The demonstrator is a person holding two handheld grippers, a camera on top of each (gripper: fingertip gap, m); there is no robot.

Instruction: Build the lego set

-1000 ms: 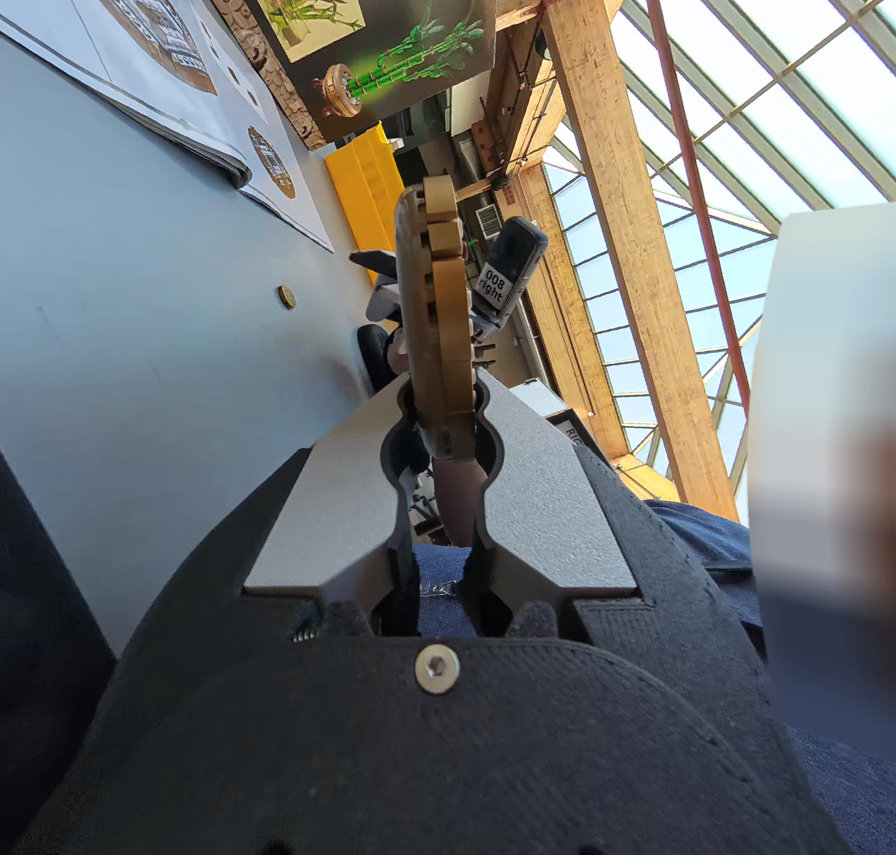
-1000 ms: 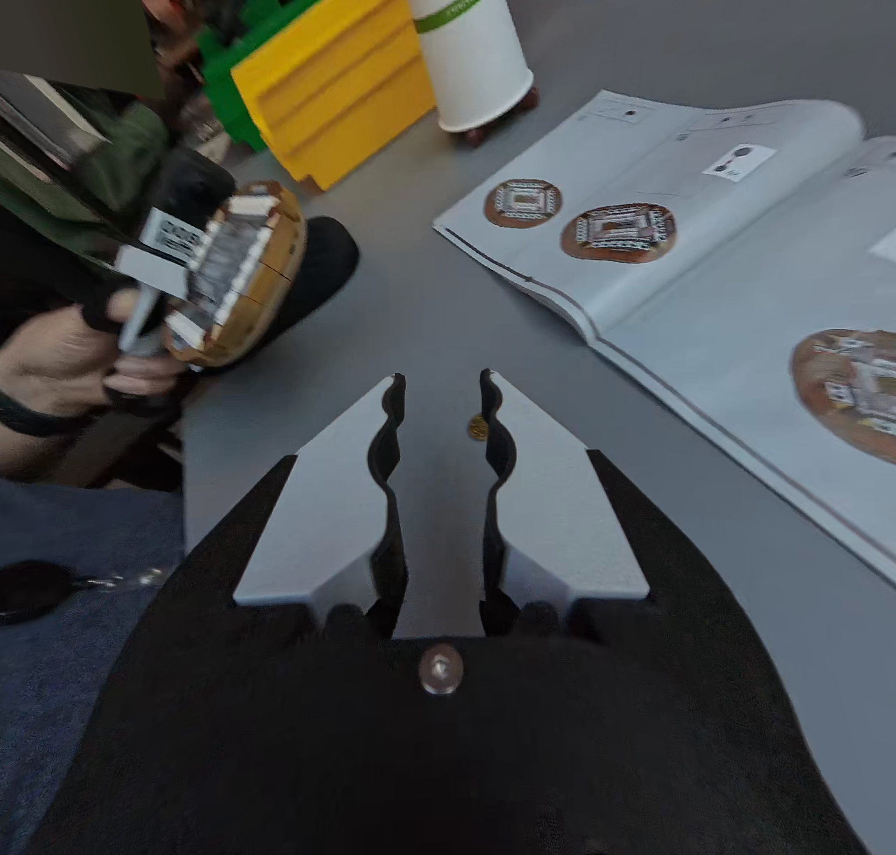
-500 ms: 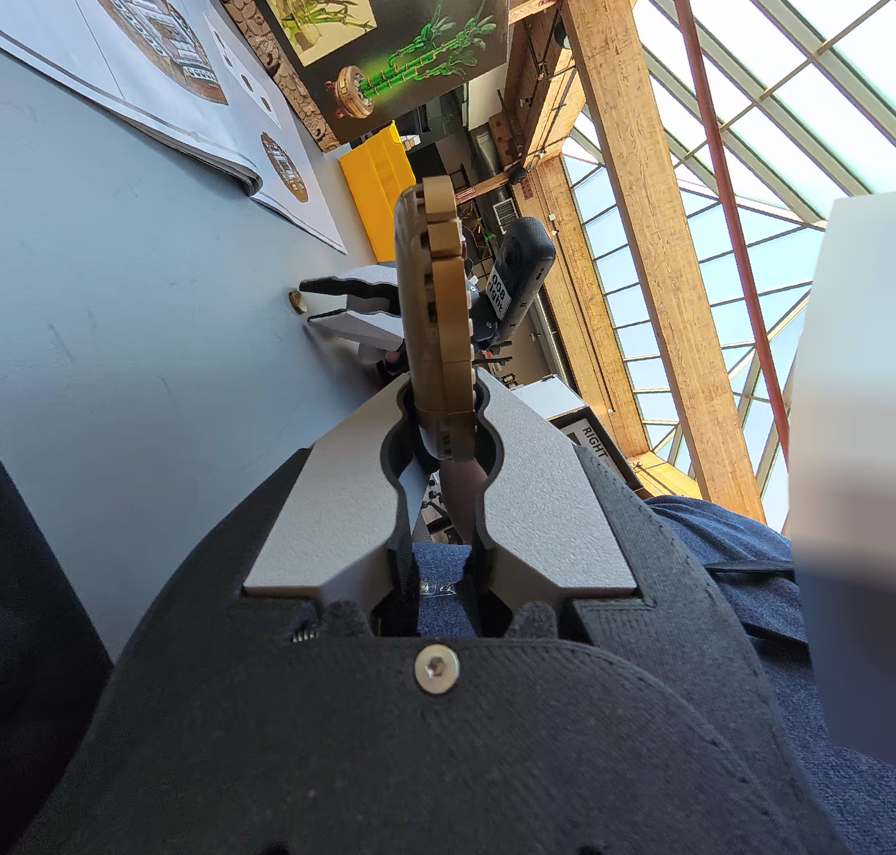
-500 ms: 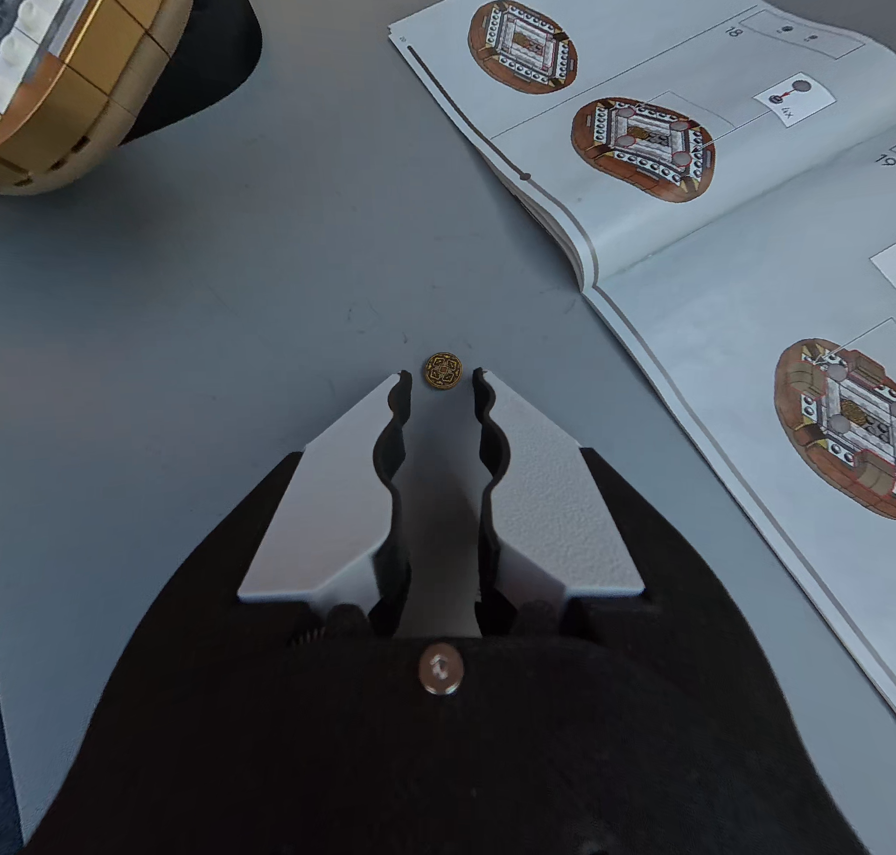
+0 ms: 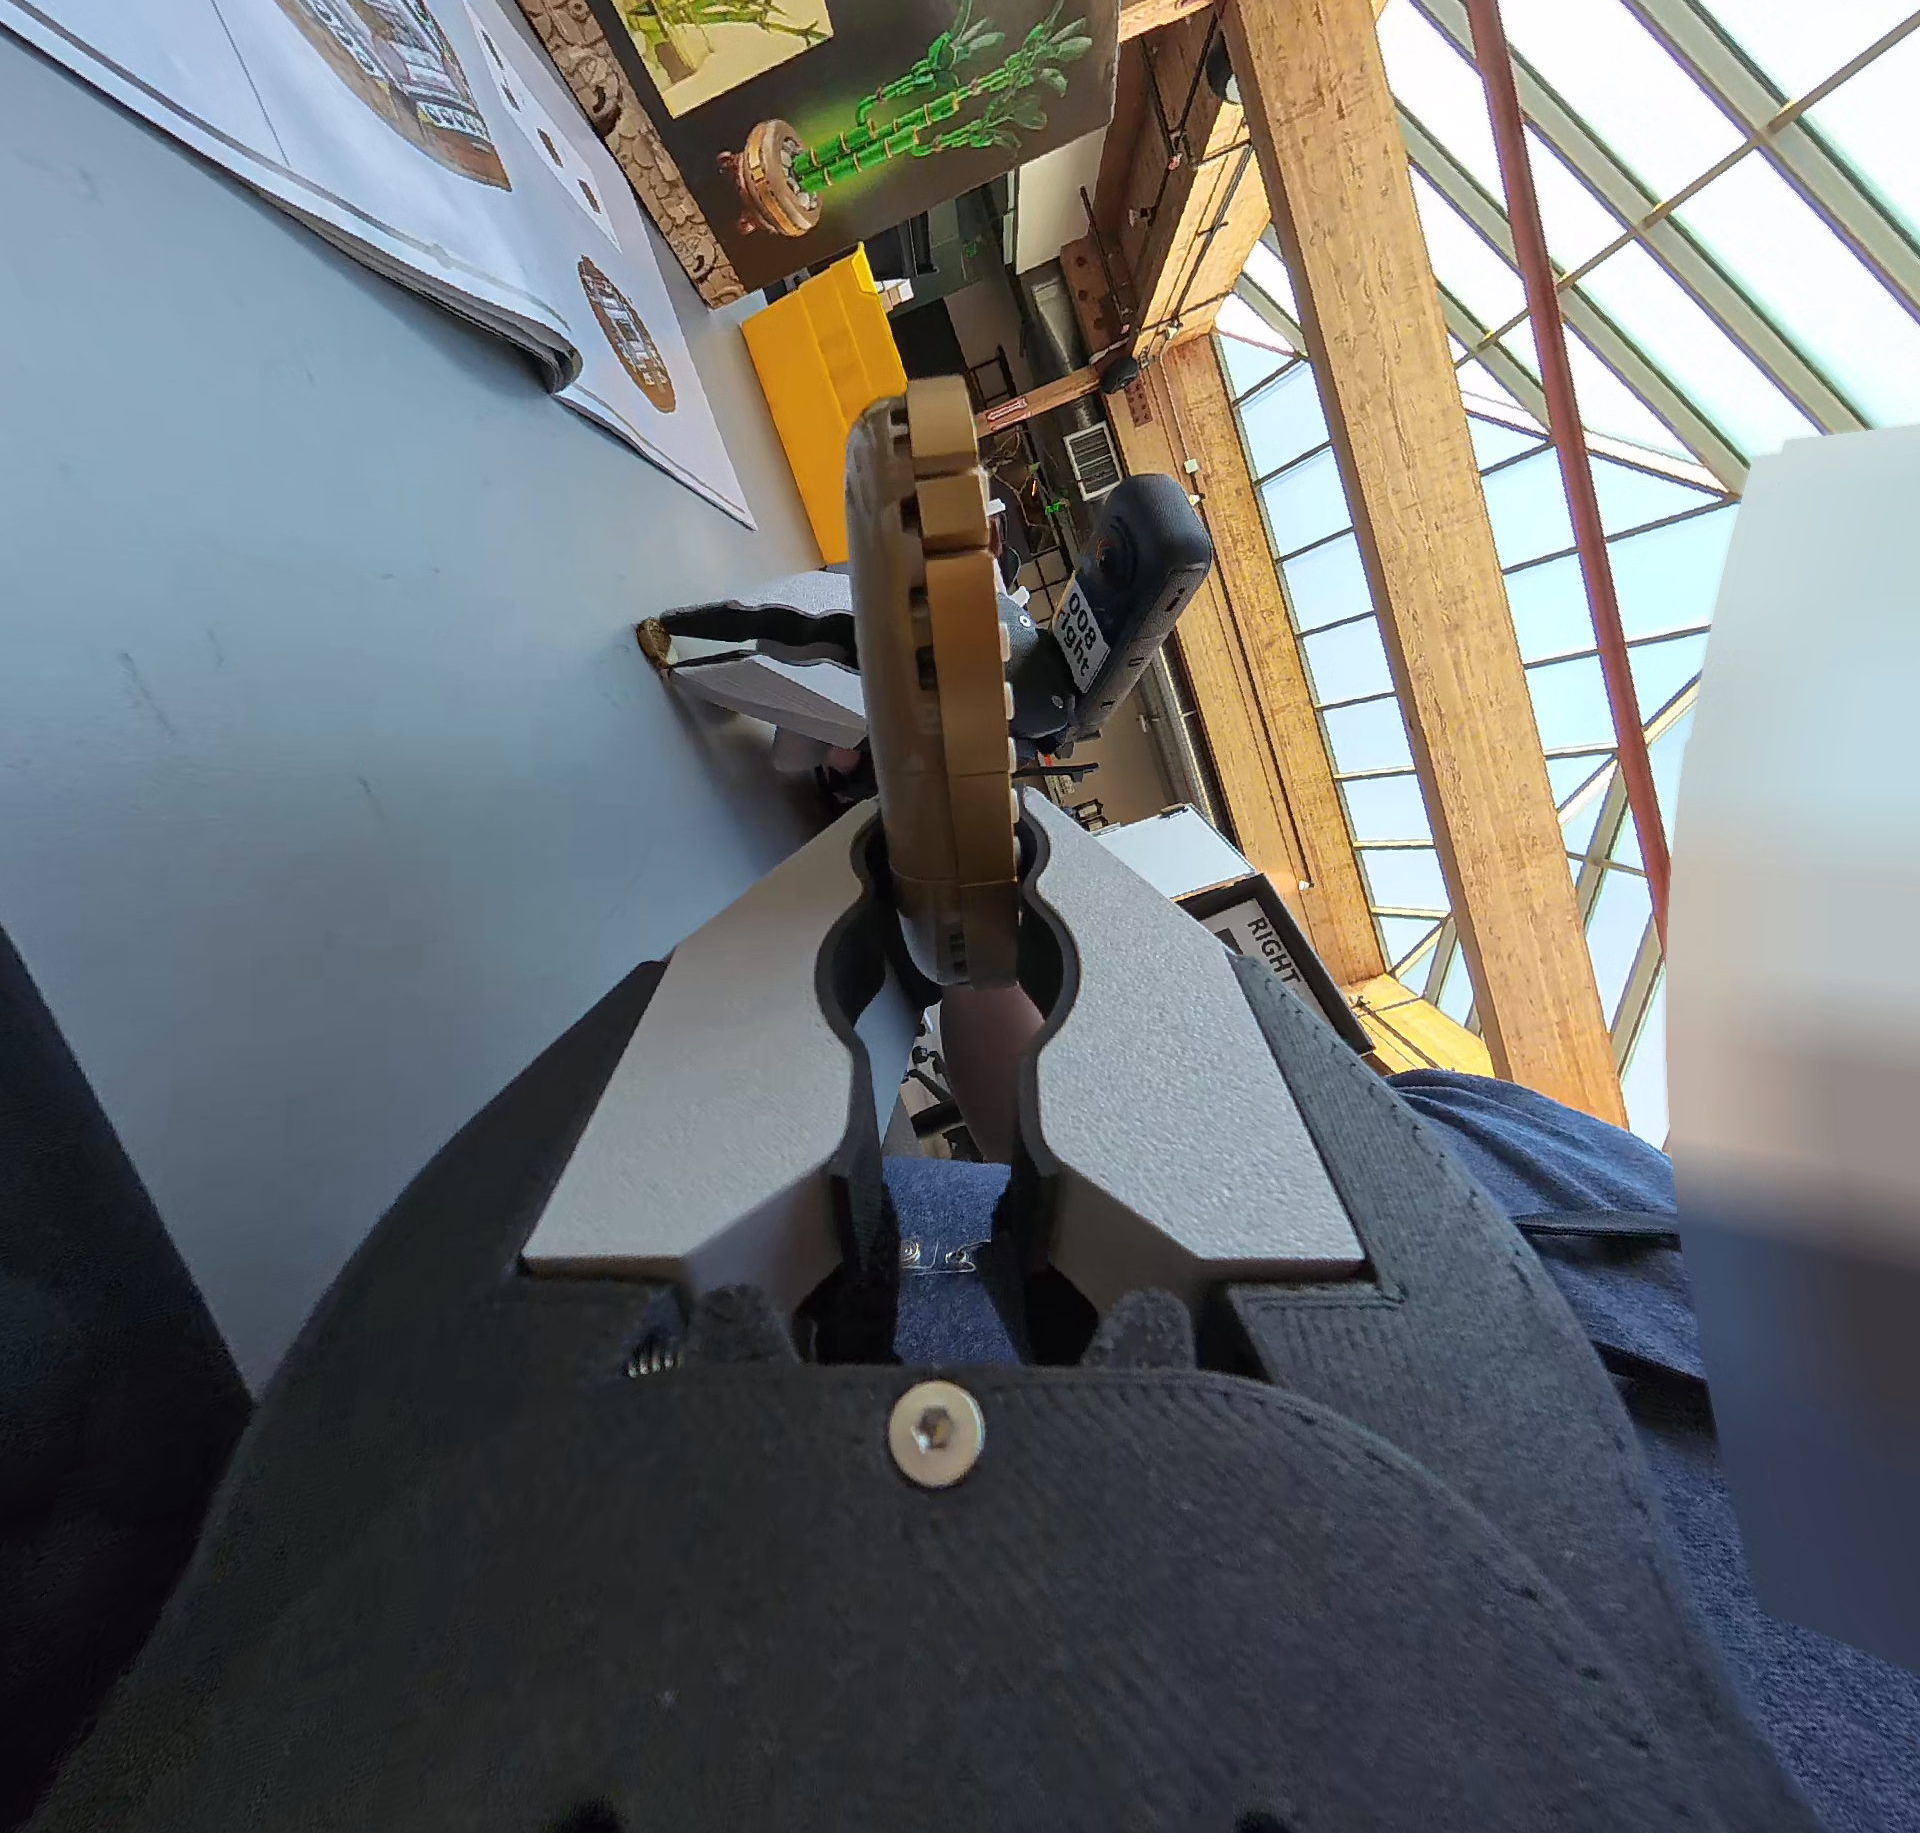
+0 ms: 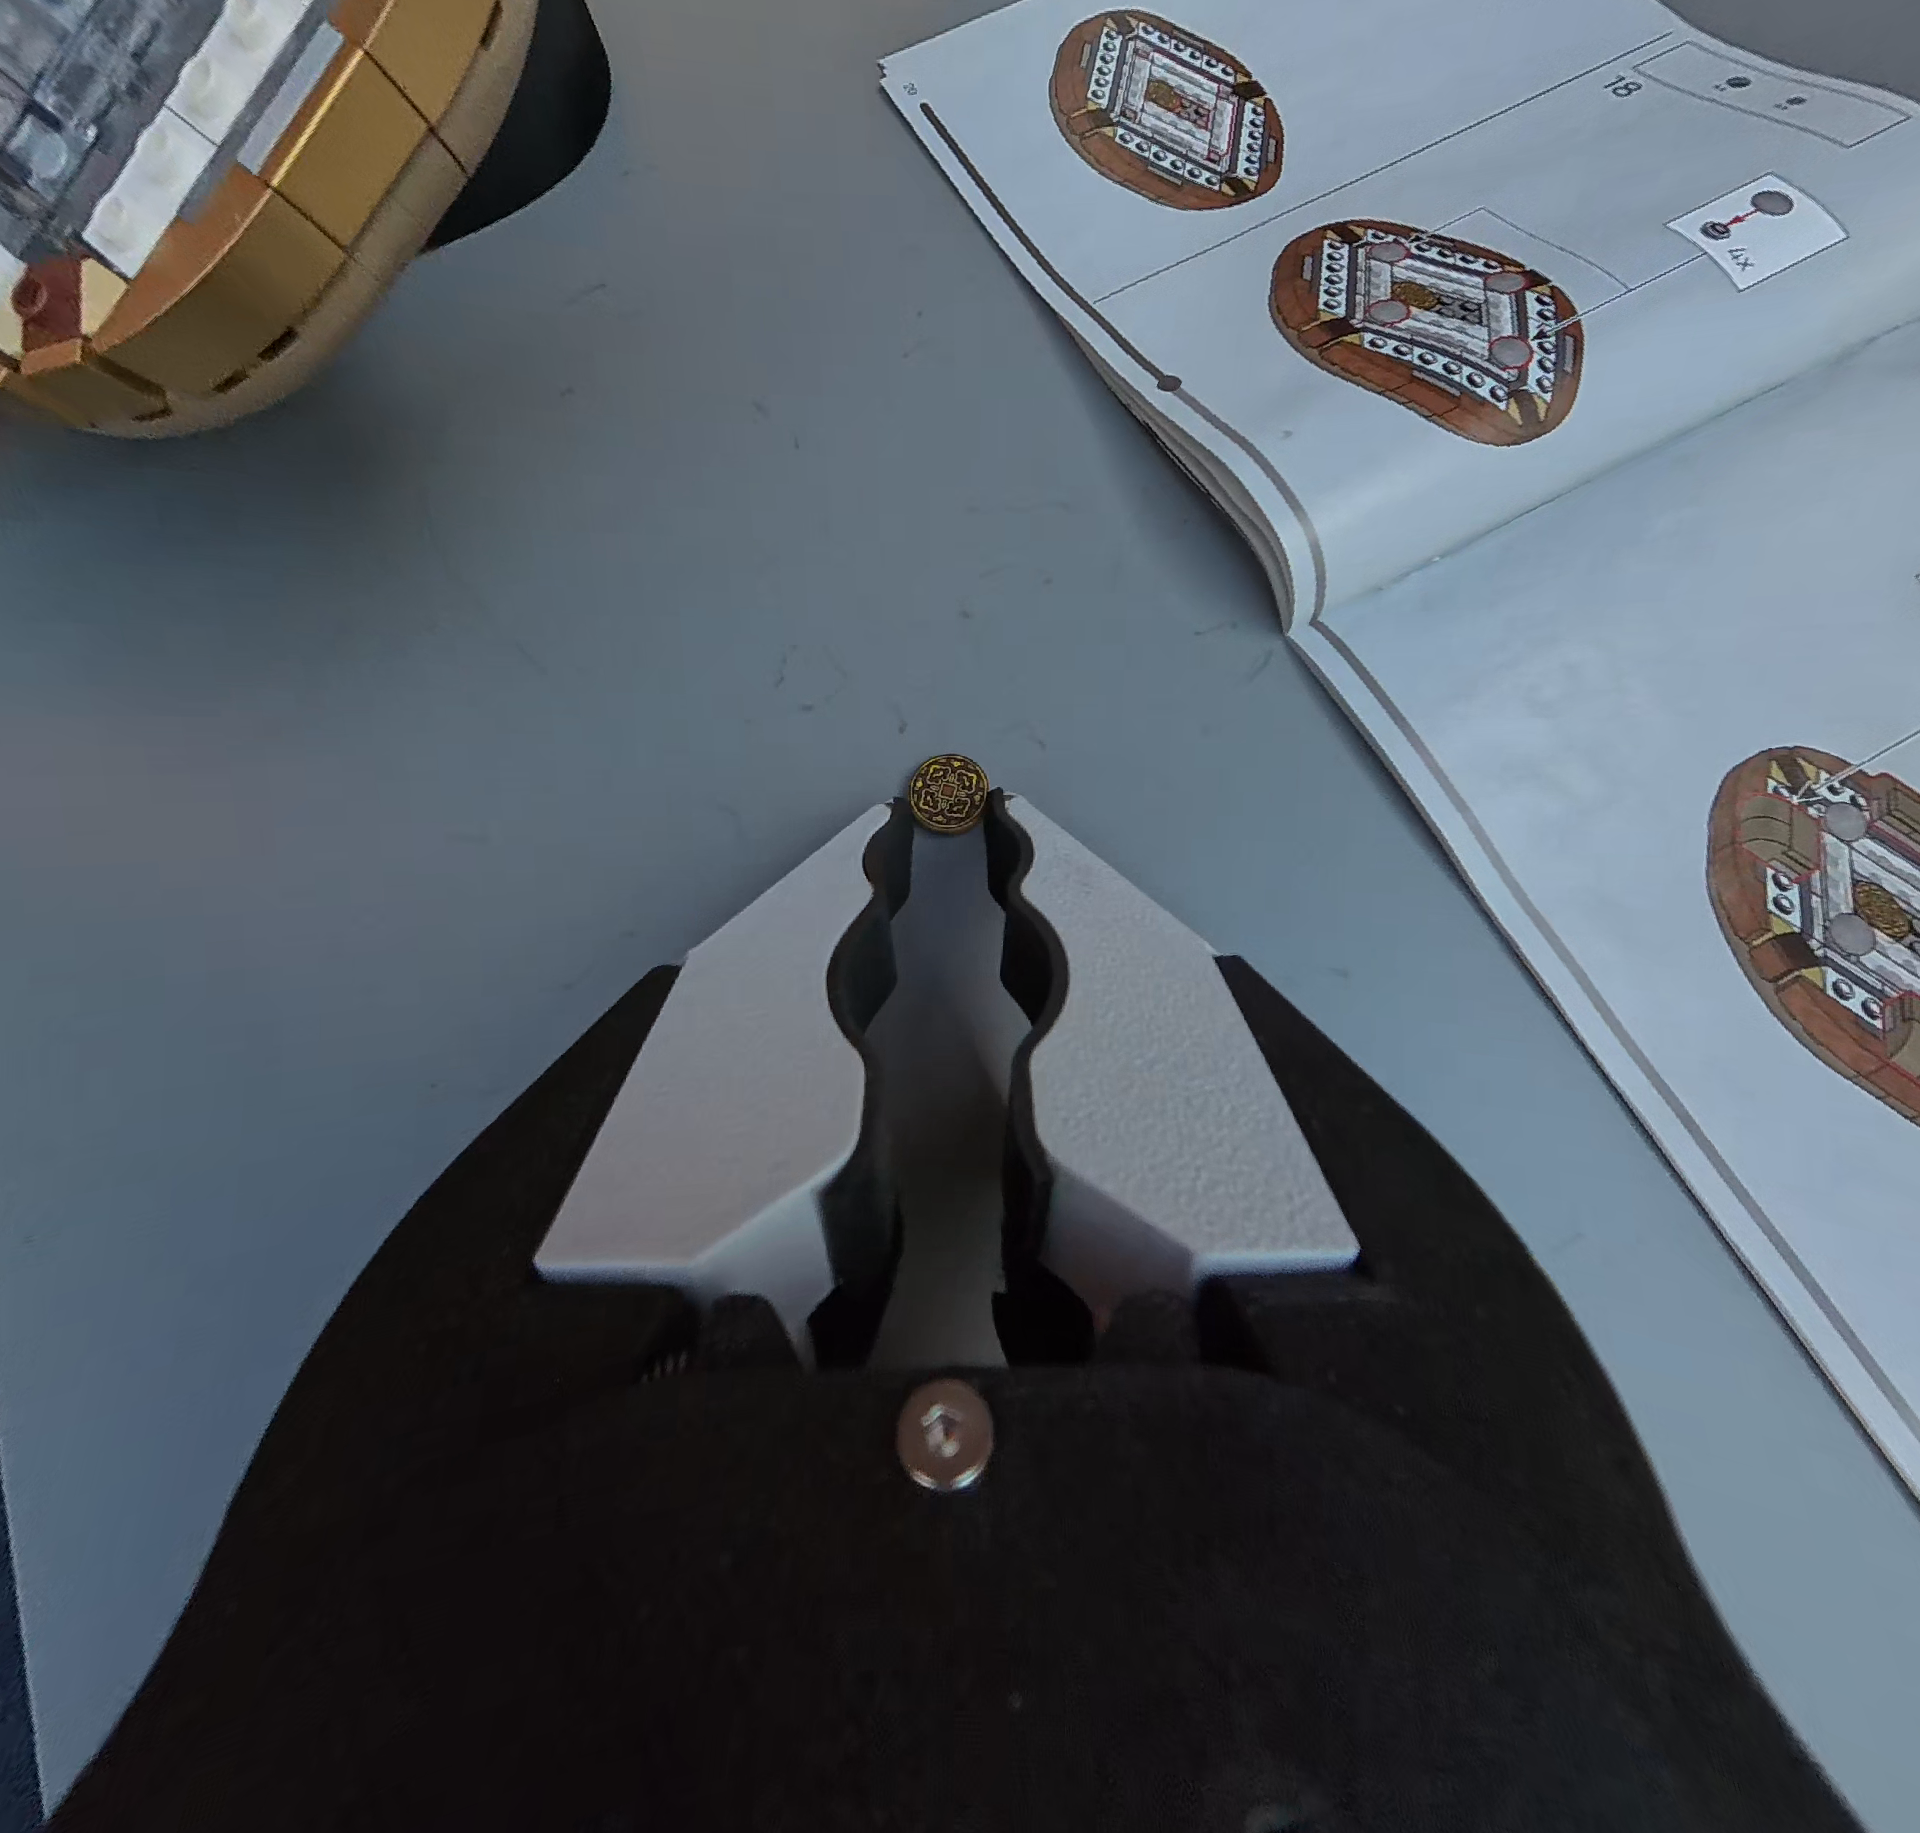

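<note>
My left gripper [image 5: 951, 848] is shut on a round gold and tan lego base [image 5: 935, 640], held edge-on off the table's near edge. The base also shows in the right wrist view [image 6: 260, 173], at the top left, with white and clear studs on its face. A small round gold patterned tile [image 6: 948, 794] lies on the grey table [image 6: 520, 692]. My right gripper [image 6: 948, 804] points down at it, its two tips touching the tile's sides. In the left wrist view the right gripper [image 5: 675, 645] pinches the tile [image 5: 652, 635] against the table.
An open instruction booklet [image 6: 1558, 536] lies to the right of the tile, also in the left wrist view [image 5: 312, 121]. Behind it stand the lego set's dark box [image 5: 831, 69] and a yellow bin [image 5: 821, 381]. A person's blue clothing [image 5: 1507, 1160] lies below. The grippers' ends are close to 15 cm from one another.
My right gripper has come down over the tile and its fingers have narrowed until the tips touch it. My left gripper still holds the base and has barely moved.
</note>
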